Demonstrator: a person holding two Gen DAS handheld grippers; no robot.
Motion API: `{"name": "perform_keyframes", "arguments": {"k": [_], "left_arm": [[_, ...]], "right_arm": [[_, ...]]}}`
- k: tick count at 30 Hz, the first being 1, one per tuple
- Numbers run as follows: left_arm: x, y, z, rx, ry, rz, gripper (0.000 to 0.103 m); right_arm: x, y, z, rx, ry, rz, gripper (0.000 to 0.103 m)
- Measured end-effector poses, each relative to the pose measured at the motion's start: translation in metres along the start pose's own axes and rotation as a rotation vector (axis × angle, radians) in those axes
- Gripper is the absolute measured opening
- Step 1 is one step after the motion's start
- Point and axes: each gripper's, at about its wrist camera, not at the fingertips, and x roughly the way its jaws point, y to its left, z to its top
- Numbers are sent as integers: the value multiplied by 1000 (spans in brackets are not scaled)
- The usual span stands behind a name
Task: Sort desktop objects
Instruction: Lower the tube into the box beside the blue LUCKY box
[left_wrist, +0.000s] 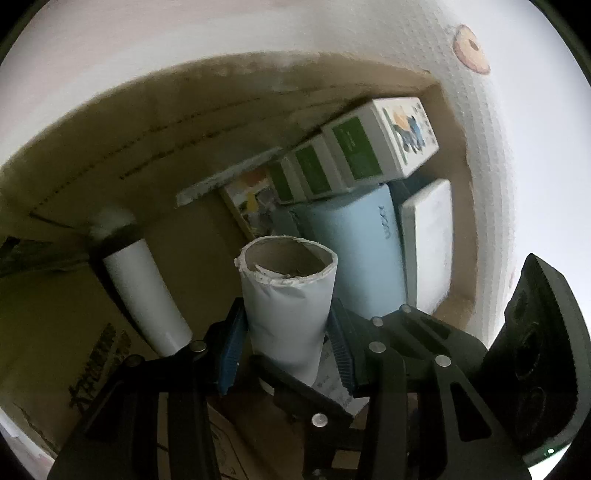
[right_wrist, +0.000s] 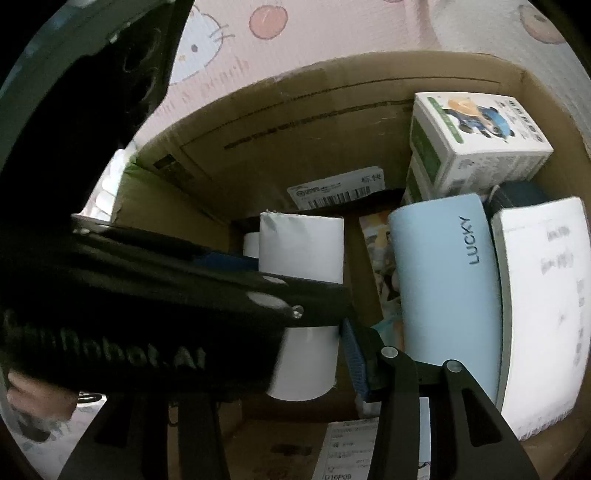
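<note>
Two grippers angled down into cardboard box (left_wrist: 110, 155); left gripper (left_wrist: 286, 354) fingers clamp paper roll (left_wrist: 288, 295); right gripper (right_wrist: 306, 369) fingers clamp white tube (right_wrist: 303, 362).

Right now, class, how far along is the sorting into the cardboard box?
Done: the light blue LUCKY case, a white book and the green-and-white cartons already lie in the cardboard box. In hand: the left claw grips a white roll over the box; the right claw holds another white cylinder. Left: releasing both.
</note>
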Motion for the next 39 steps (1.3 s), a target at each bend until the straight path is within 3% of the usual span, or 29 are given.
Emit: {"name": "perform_keyframes", "arguments": {"k": [5, 12, 25, 28, 39], "left_arm": [[-1, 4, 5, -55, -12, -11, 48], [7, -5, 0, 22, -2, 65, 47], [10, 2, 15, -94, 14, 77, 47], [13, 0, 19, -72, 2, 148, 46], [11, -4, 29, -82, 16, 269, 46]], "right_arm": [[5, -2, 10, -3, 19, 6, 42], [13, -8, 11, 6, 58, 32, 42], [20, -7, 17, 33, 102, 25, 42], [21, -5, 19, 43, 114, 23, 43], [16, 10, 14, -6, 133, -71, 44]]}}
